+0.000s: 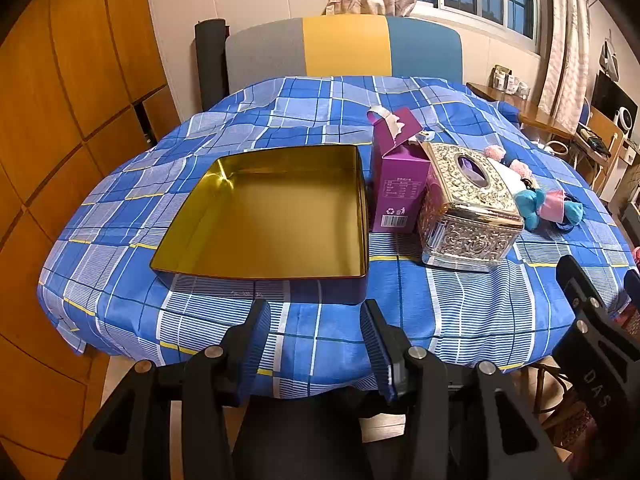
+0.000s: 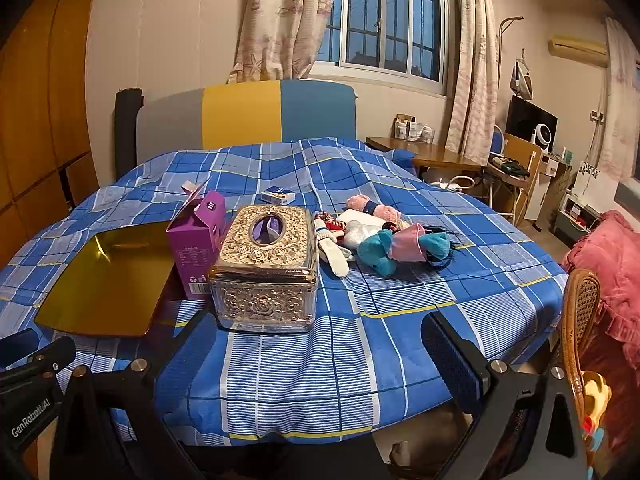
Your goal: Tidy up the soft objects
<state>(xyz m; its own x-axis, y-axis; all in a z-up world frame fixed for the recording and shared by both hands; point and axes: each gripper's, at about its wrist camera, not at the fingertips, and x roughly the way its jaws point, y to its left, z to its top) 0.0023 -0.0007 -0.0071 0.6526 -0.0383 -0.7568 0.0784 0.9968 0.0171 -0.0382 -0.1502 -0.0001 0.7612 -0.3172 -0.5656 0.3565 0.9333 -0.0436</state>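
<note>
On the tabletop (image 1: 320, 336), under a blue plaid cloth, I see the work laid out in a row. At the left sits an open gold tin (image 1: 268, 216), shallow and bare inside; I judge it is the bin meant to take the soft things, placed clear of the rest so either hand can drop into it. Just right of it stands a purple carton (image 1: 396, 184) with its flap up, touching or nearly touching an ornate metal tissue box (image 2: 266, 268).

Beyond the tissue box lies the pile of soft objects (image 2: 384, 240): a white sock or glove, pink fluffy pieces, teal plush, a pink-and-blue bit, dark hair ties. None of it is in the tin yet, so sorting has not begun.

My left hand-held gripper (image 1: 318, 344) hangs over the near edge, facing the tin, jaws partly spread with nothing between them. My right hand-held gripper (image 2: 316, 356) points toward the tissue box and pile, jaws spread wide, also empty. Right is nearer the pile; I judge it should reach first.

Hard to make out:
- From the left wrist view the tissue box hides most of the pile.
- Pile items overlap; I cannot count them.
- A small blue box (image 2: 279, 195) lies farther back; its label is unreadable.
- Tissue box contents are unclear through the oval slot.
</note>
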